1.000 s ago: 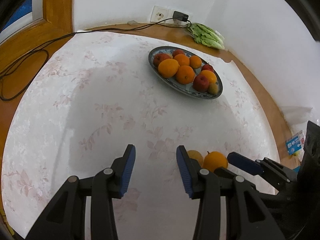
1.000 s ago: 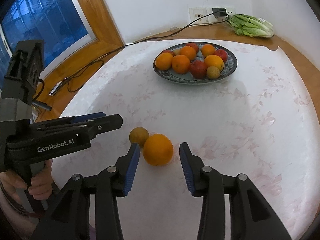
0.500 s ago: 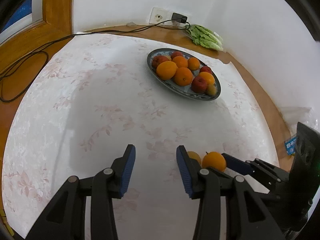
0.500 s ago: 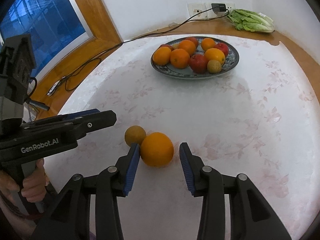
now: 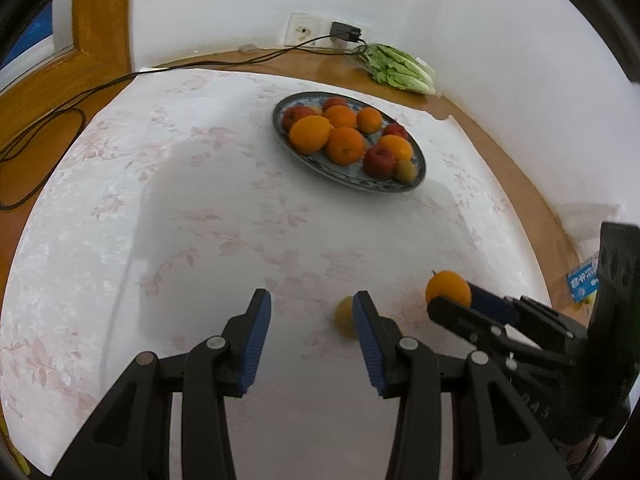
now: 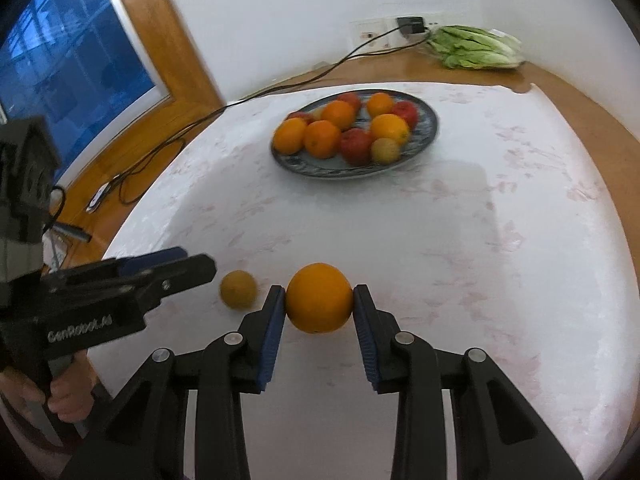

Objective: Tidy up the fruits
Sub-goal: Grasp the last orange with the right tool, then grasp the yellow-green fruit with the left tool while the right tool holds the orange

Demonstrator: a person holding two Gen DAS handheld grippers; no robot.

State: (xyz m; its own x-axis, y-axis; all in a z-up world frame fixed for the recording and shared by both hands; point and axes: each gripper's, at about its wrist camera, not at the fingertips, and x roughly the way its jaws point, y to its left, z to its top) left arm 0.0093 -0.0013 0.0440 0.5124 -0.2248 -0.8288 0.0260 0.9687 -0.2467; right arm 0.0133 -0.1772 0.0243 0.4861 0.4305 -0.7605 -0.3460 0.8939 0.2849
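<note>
i find the round orange fruit (image 6: 319, 303) between the blue pads of my right gripper (image 6: 319, 306); its jaws are closing and both pads already touch the fruit's sides, so it is clamped on the fruit. the fruit sits near the near edge of the white floral tablecloth (image 6: 460, 220), and whether it rests on the cloth or is just clear of it i cannot tell. in the left wrist view the same fruit (image 5: 448, 289) shows at the tip of the right gripper (image 5: 460, 300), toward the right edge of the tablecloth (image 5: 200, 200).

just beside it, on its left and not touching it, lies a small yellowish round fruit (image 6: 238, 289) on the cloth. in the left wrist view that small fruit (image 5: 346, 316) is partly hidden behind the right-hand finger of my left gripper (image 5: 312, 312), outside its jaws. the left gripper (image 6: 176, 268) holds nothing; its pads stand apart over bare cloth.

toward the far edge of the cloth stands a dark blue patterned oval plate (image 6: 430, 136) loaded with oranges and red apples. beyond the cloth, on the wooden table, a bunch of green leafy lettuce (image 6: 476, 53) lies at the far right corner, beside a white wall socket (image 6: 374, 34) with a black cable (image 6: 280, 86) running off to the left.
</note>
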